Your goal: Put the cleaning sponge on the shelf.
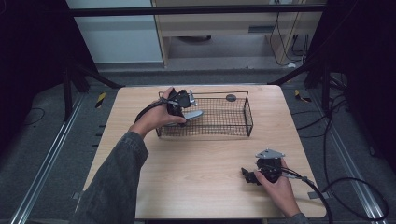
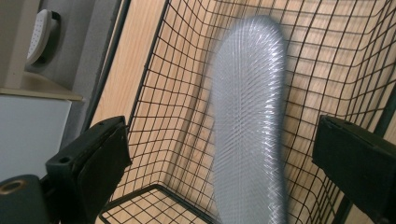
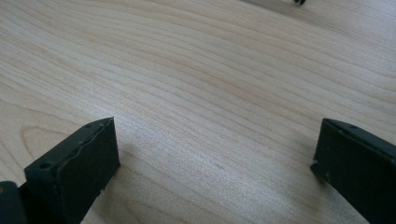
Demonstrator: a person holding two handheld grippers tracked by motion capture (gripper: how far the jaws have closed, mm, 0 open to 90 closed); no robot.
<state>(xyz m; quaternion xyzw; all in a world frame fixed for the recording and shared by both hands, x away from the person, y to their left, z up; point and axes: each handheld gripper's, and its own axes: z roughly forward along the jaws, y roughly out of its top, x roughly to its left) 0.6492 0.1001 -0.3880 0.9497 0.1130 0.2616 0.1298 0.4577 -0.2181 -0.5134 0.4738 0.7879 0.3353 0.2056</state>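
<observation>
Wooden table: both grippers' fingers gape empty, left gripper over a wire basket holding a grey brush lengthwise.

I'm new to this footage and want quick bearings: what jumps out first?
A black wire basket sits at the far middle of the wooden table. The left gripper hangs open over its left end, a blurred grey oblong object between the jaws. The right gripper rests open near the table's front right.
</observation>
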